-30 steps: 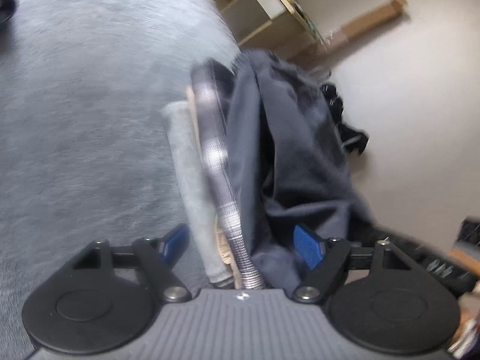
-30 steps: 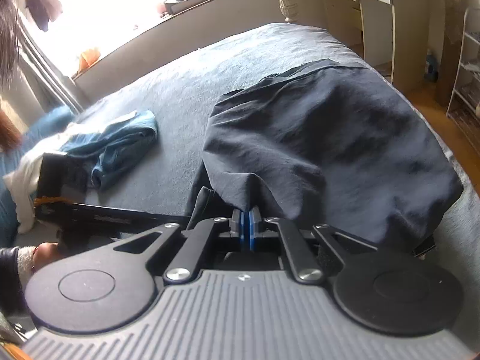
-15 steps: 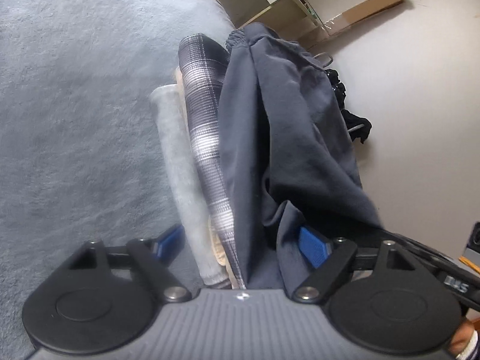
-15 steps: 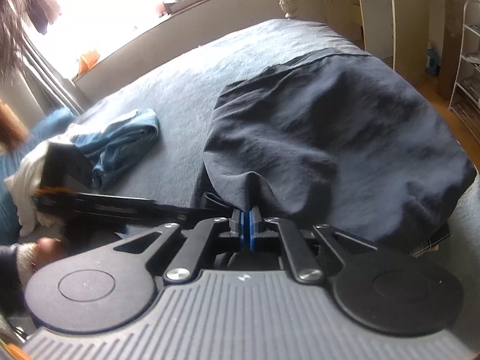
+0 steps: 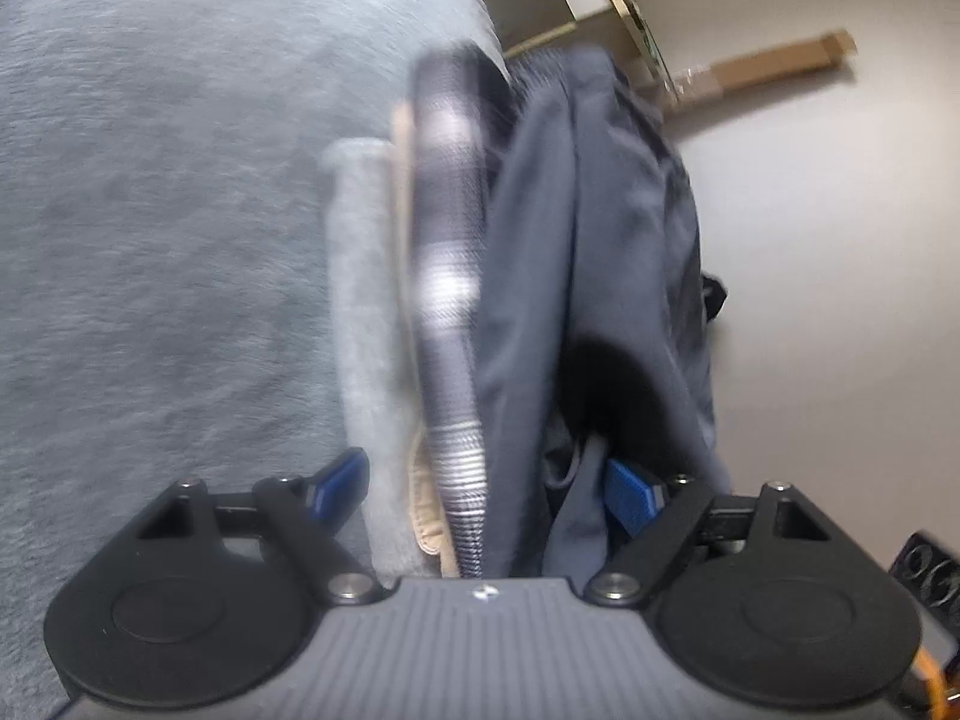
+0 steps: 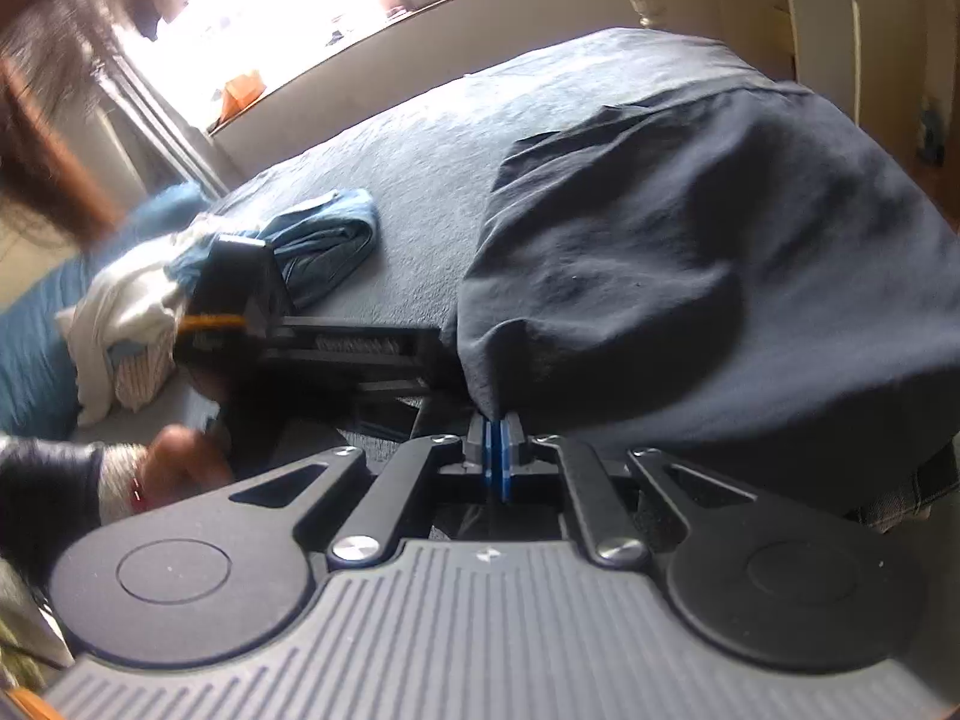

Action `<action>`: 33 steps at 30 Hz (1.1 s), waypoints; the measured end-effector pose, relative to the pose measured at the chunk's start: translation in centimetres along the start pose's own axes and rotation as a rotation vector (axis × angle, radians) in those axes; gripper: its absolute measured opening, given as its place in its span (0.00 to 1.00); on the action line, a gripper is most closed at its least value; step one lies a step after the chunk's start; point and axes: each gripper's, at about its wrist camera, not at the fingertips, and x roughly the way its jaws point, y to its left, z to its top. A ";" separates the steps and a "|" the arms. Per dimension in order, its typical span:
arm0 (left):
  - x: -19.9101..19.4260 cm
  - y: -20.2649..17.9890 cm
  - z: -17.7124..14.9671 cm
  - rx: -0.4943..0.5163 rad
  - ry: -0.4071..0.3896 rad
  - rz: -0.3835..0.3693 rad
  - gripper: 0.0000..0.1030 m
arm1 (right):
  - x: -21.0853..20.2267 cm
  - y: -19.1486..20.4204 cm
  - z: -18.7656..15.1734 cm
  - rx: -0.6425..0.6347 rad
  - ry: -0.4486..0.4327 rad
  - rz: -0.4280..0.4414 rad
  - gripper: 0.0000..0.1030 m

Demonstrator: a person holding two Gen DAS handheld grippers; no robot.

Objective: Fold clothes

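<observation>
Both hand-held grippers (image 5: 486, 483) (image 6: 495, 453) meet dark garment (image 6: 720, 252).

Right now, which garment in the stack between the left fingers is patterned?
The plaid garment, checked grey and white, between the beige layer and the dark navy garment. The light grey one is plain.

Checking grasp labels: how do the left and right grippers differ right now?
Left gripper is open, jaws spread around the stack; right gripper is shut on the dark garment. Left view is blurred; right is sharper. Both have blue pads.
</observation>
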 end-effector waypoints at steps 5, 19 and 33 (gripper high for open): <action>-1.5 1.8 0.5 -0.066 -0.037 0.005 0.82 | 0.1 0.3 0.0 -0.022 0.003 0.021 0.04; -5.7 2.7 2.0 -0.120 -0.166 -0.007 0.82 | 0.8 2.7 -0.5 -0.120 0.105 0.019 0.60; -2.3 -8.9 5.6 0.383 -0.280 0.240 0.67 | -7.6 -5.9 -1.8 0.239 -0.205 -0.256 0.59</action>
